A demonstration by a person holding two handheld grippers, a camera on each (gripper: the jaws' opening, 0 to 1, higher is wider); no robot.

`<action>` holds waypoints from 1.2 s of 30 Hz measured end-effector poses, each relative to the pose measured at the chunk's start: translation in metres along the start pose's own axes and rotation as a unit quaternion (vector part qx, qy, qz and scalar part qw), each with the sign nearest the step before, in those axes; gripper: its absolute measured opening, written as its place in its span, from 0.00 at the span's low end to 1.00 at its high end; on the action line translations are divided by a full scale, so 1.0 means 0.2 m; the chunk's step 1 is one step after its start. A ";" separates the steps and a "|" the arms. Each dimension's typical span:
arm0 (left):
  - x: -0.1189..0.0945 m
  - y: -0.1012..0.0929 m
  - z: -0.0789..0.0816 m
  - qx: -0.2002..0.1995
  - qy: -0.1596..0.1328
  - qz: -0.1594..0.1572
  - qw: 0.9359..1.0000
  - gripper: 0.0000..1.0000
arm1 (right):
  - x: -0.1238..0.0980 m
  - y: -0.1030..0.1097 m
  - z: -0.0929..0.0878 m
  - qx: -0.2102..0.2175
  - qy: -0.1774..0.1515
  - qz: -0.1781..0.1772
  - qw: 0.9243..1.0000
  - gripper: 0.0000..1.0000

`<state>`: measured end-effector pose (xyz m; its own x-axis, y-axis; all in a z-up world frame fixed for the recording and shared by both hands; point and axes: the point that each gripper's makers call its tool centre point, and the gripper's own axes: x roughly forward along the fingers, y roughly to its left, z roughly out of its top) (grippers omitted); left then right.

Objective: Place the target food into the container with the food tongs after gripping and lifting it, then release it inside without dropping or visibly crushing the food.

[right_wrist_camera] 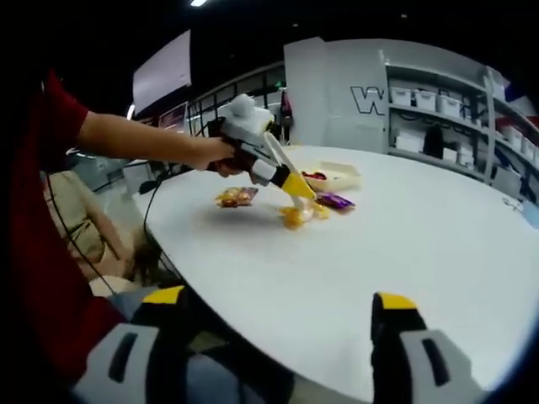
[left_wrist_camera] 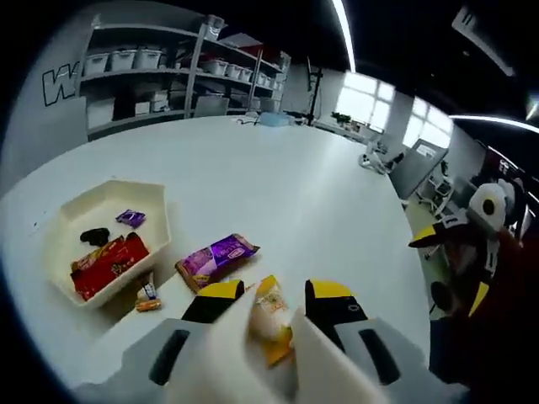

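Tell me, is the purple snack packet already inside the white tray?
No, the purple snack packet lies flat on the table just outside the white tray, which holds a red packet.

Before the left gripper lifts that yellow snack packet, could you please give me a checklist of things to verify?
1. Packet between the jaws: ok. The yellow snack packet lies between the left gripper jaws.
2. Jaws closed on the packet: cannot tell. The left gripper view shows it between the tips, but contact is unclear.
3. Container reachable: ok. The cream hexagonal tray sits on the white table, left of the packet in the left gripper view.
4. Room in the tray: ok. A red packet and small items lie inside, with bare floor left.
5. Path to the tray: not ok. The purple packet lies between.
6. Right gripper out of the way: ok, open, near the table edge.
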<state>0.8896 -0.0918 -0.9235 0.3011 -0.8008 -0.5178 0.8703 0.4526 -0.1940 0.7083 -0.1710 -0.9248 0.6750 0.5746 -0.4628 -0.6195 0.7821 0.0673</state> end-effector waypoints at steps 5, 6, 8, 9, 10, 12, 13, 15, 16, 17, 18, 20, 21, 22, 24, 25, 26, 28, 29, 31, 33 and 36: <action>-0.08 -0.07 -0.06 0.033 0.015 -0.040 0.999 0.26 | 0.01 0.02 0.01 -0.005 0.000 0.005 1.000 0.88; -0.09 -0.07 -0.06 0.034 0.015 -0.041 0.998 0.26 | 0.02 0.03 0.01 -0.006 0.001 0.006 1.000 0.88; -0.11 -0.08 -0.05 0.037 0.005 -0.043 0.998 0.26 | 0.02 0.03 0.01 -0.006 0.001 0.007 1.000 0.88; -0.12 -0.09 -0.03 0.036 -0.003 -0.041 0.999 0.26 | 0.02 0.04 0.02 -0.007 0.001 0.008 1.000 0.88; -0.13 -0.09 -0.01 0.027 -0.014 -0.036 0.999 0.27 | 0.02 0.04 0.02 -0.008 0.001 0.008 1.000 0.88; -0.13 -0.06 -0.01 -0.011 -0.013 0.001 1.000 0.27 | 0.03 0.05 0.02 -0.010 0.003 0.010 1.000 0.88; -0.12 -0.04 -0.02 -0.023 -0.011 0.018 1.000 0.27 | 0.03 0.05 0.02 -0.010 0.003 0.010 1.000 0.88; -0.11 -0.05 -0.04 -0.055 -0.017 0.022 0.998 0.27 | 0.03 0.05 0.02 -0.011 0.003 0.011 1.000 0.88; -0.11 -0.07 -0.04 -0.065 -0.022 0.014 0.998 0.27 | 0.03 0.06 0.02 -0.012 0.003 0.011 1.000 0.88; -0.11 -0.08 -0.04 -0.059 -0.025 0.009 0.998 0.27 | 0.03 0.06 0.02 -0.012 0.004 0.012 1.000 0.88; -0.10 -0.09 -0.05 -0.056 -0.025 0.011 0.998 0.27 | 0.03 0.06 0.02 -0.013 0.004 0.013 1.000 0.88; -0.11 -0.09 -0.06 -0.049 -0.027 0.021 0.998 0.27 | 0.02 0.07 0.02 -0.014 0.004 0.014 1.000 0.88; -0.11 -0.09 -0.06 -0.050 -0.029 0.024 0.998 0.27 | 0.02 0.07 0.01 -0.014 0.004 0.014 1.000 0.88; -0.12 -0.09 -0.06 -0.056 -0.031 0.031 0.997 0.27 | 0.02 0.07 0.01 -0.013 0.004 0.014 1.000 0.88; -0.13 -0.06 -0.05 -0.062 -0.041 0.058 0.996 0.27 | 0.02 0.07 0.01 -0.014 0.004 0.015 1.000 0.88; -0.14 -0.06 -0.05 -0.066 -0.044 0.065 0.995 0.27 | 0.02 0.07 0.01 -0.014 0.005 0.015 1.000 0.88; -0.14 -0.07 -0.06 -0.071 -0.048 0.067 0.994 0.27 | 0.02 0.08 0.00 -0.014 0.005 0.017 1.000 0.88; -0.14 -0.07 -0.07 -0.082 -0.051 0.071 0.993 0.27 | 0.02 0.08 0.00 -0.016 0.007 0.021 1.000 0.88; -0.14 -0.08 -0.08 -0.081 -0.052 0.075 0.993 0.27 | 0.02 0.08 0.00 -0.016 0.007 0.021 1.000 0.88; -0.14 -0.07 -0.11 -0.067 -0.052 0.093 0.992 0.27 | 0.03 0.09 -0.01 -0.019 0.009 0.025 0.999 0.88; -0.15 -0.09 -0.13 -0.064 -0.055 0.096 0.992 0.27 | 0.02 0.09 -0.01 -0.021 0.011 0.028 0.999 0.87; -0.17 -0.08 -0.14 -0.053 -0.060 0.101 0.992 0.27 | 0.02 0.09 -0.02 -0.022 0.014 0.034 0.999 0.87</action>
<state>0.8539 -0.0609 -0.9254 0.5151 -0.7272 -0.4537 0.7430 0.6427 -0.1865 0.6977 -0.1553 -0.9299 0.6191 0.6186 -0.4838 -0.6811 0.7296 0.0613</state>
